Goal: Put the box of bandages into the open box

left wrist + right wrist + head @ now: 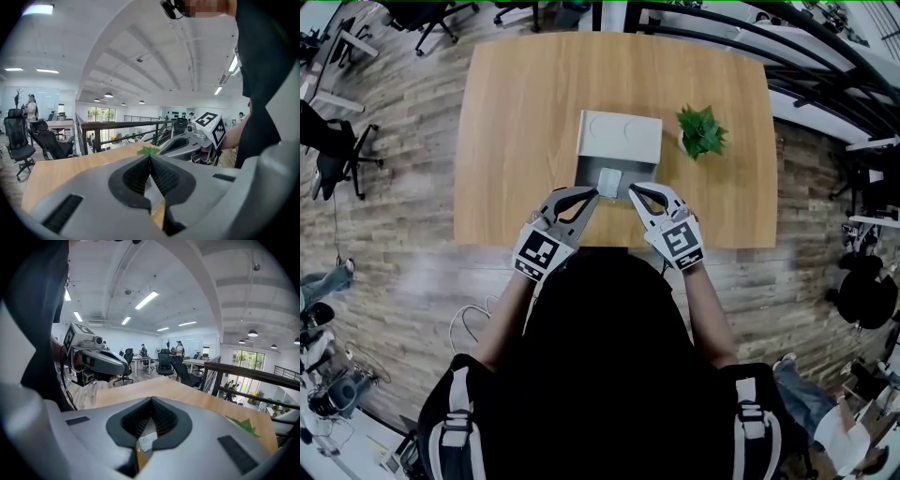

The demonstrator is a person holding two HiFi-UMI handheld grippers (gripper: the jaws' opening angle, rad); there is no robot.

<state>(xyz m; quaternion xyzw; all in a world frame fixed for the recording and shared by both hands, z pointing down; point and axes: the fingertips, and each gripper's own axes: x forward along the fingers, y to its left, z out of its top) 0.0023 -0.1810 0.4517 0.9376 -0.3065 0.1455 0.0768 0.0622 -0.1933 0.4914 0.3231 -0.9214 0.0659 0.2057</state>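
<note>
The surface [511, 122] lay bare to the left of the open box [619, 139] and beyond it, leaving wide room there. On the right, a potted plant [701, 131] stood just beside the box, narrowing that side. The near approach was crowded: the left hand-held gripper [593, 195] and the right hand-held gripper [634, 191], jaws together, flanked the box of bandages [610, 181], with only a narrow gap between them.
</note>
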